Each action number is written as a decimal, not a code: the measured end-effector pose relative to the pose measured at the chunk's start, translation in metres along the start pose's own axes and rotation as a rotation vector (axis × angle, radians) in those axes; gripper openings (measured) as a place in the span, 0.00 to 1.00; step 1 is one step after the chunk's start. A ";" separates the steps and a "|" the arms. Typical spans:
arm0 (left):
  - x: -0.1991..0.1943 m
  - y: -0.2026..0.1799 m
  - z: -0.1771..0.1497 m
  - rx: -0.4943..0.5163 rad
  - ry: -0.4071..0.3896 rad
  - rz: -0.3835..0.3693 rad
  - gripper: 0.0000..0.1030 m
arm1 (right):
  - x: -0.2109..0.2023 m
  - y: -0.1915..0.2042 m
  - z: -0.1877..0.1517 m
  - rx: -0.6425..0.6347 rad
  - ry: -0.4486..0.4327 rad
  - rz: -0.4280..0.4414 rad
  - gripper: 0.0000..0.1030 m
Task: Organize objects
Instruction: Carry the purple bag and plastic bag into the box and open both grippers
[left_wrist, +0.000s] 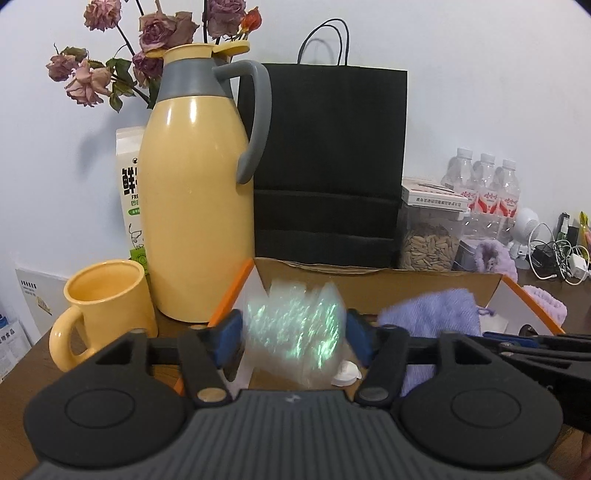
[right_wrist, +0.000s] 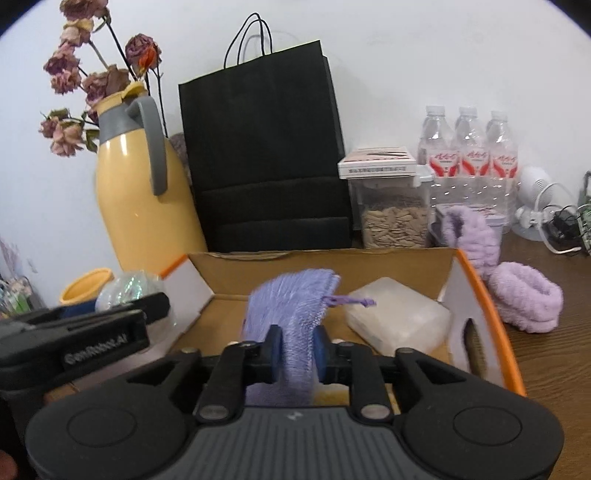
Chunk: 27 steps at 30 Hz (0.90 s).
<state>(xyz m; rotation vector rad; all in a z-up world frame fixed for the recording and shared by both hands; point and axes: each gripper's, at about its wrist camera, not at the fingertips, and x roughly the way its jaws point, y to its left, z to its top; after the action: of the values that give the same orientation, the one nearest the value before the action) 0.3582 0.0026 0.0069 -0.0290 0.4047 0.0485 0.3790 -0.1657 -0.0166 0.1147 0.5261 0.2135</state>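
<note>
The left gripper (left_wrist: 293, 338) has its jaws closed on a blurred iridescent packet (left_wrist: 295, 328), held over the left end of the open box (left_wrist: 369, 282). The right gripper (right_wrist: 297, 349) has its jaws pinched on a purple cloth (right_wrist: 291, 306) over the box's middle. Only the right view shows the clear white pack (right_wrist: 397, 319) lying inside the box at its right end; only the left view shows the whole mug (left_wrist: 105, 310) just beside the jug (left_wrist: 195, 206). The black bag (right_wrist: 266, 147) and seed jar (right_wrist: 393, 218) stand right behind the box. Bare desk (right_wrist: 550, 369) lies to the right, past the fluffy bands (right_wrist: 524, 299).
</note>
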 end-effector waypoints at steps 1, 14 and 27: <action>-0.001 0.000 0.000 0.002 -0.008 0.001 0.90 | -0.002 -0.001 0.000 -0.003 -0.001 -0.006 0.38; -0.017 0.005 0.001 -0.022 -0.049 0.036 1.00 | -0.017 -0.006 0.001 -0.022 -0.015 -0.090 1.00; -0.044 0.012 -0.005 -0.028 -0.055 -0.015 1.00 | -0.043 -0.006 -0.005 -0.064 -0.040 -0.101 1.00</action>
<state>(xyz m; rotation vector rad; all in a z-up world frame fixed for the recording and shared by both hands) 0.3150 0.0126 0.0191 -0.0580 0.3483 0.0405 0.3415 -0.1812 -0.0011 0.0302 0.4839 0.1287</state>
